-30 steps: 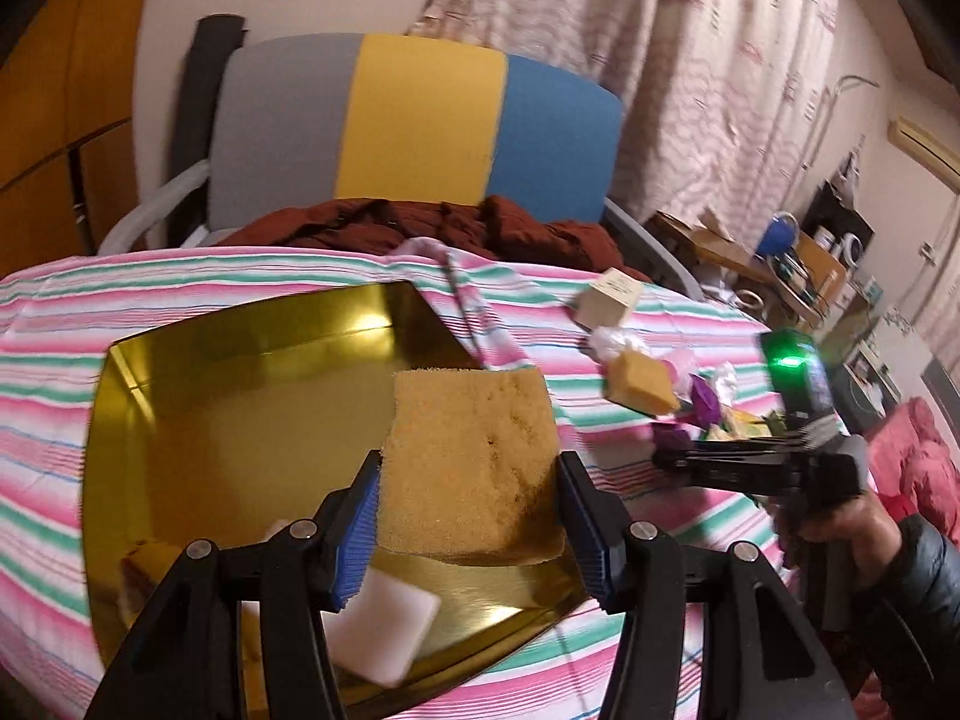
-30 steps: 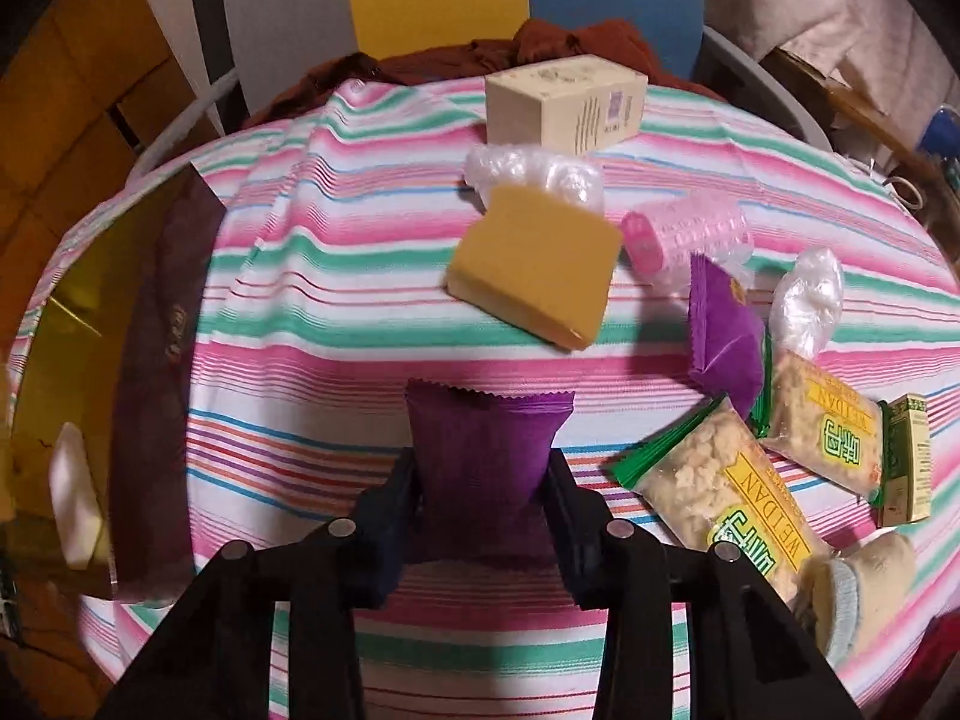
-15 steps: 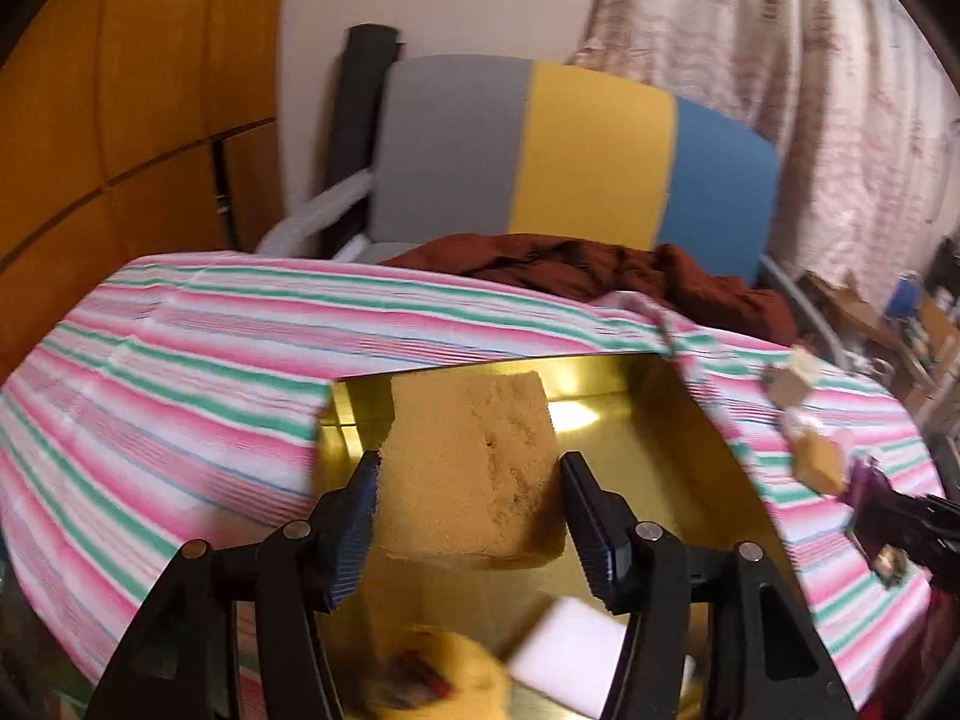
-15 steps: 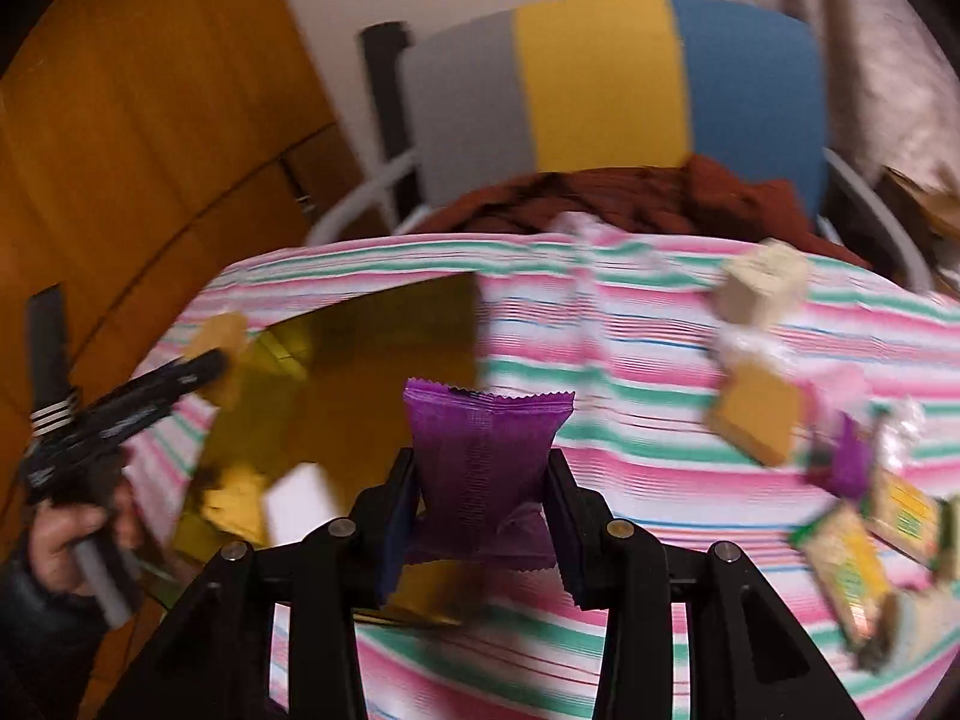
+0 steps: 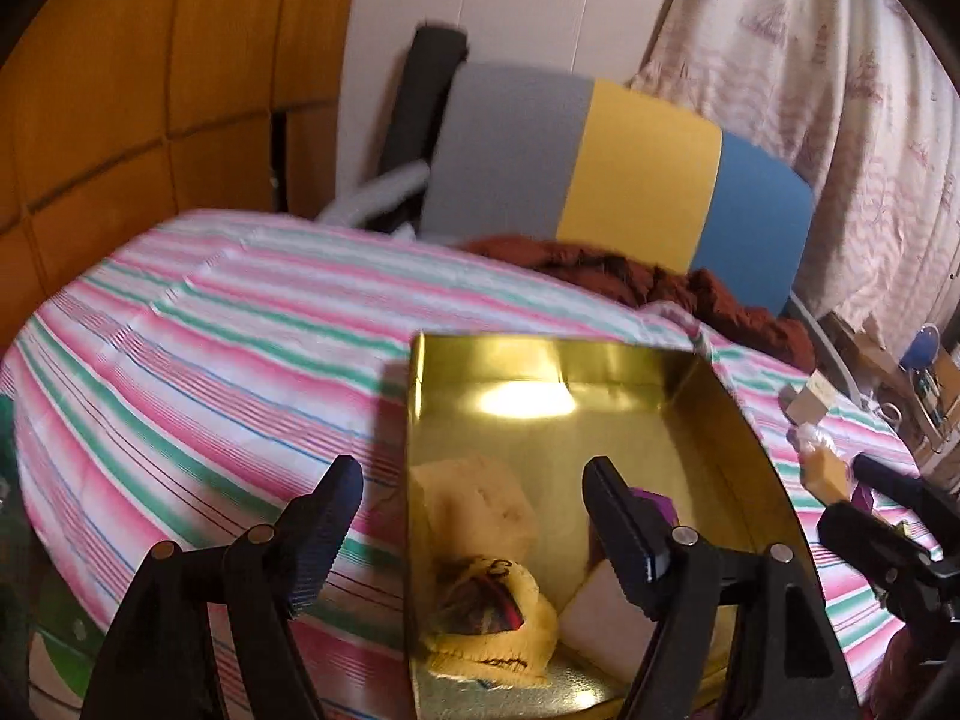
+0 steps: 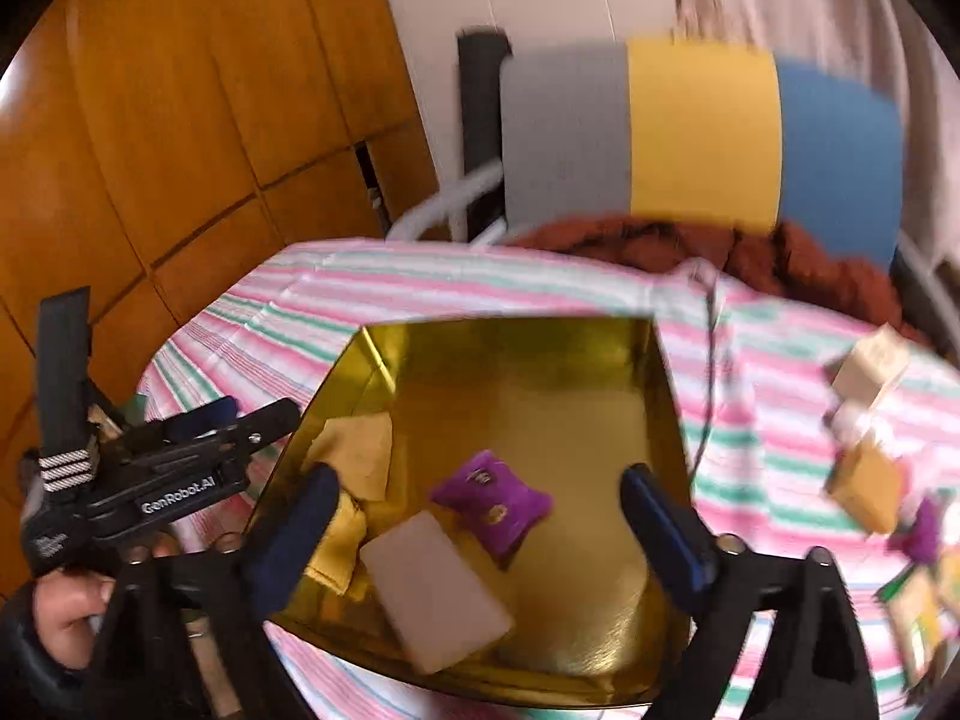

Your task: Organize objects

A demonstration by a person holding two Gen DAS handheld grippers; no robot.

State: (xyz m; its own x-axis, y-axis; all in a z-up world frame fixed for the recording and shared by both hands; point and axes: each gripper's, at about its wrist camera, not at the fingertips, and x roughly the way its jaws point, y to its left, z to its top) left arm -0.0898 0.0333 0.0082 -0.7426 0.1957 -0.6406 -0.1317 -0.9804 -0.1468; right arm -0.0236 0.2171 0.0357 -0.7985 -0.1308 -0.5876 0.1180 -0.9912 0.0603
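Both grippers are spread wide with nothing in them: the left gripper [image 5: 471,516] sits at the left rim of the shiny gold square tray [image 6: 528,360], the right gripper [image 6: 477,510] hangs over its middle. Inside the tray lie a purple foil snack packet [image 6: 492,503], a pale white rectangular block [image 6: 435,591], a tan porous sponge [image 6: 357,459] and a yellow fabric pouch [image 5: 489,615]. Biggest risk, I reckon: the tray's near corner looks like it overhangs the pink-and-green striped tablecloth [image 5: 210,330], so a knock from either gripper could tip it. The two tools are also near each other. Plenty of bare cloth on the left; the right side is cluttered with a small beige carton [image 6: 870,363], a mustard-yellow block [image 6: 867,489] and more snack packs.
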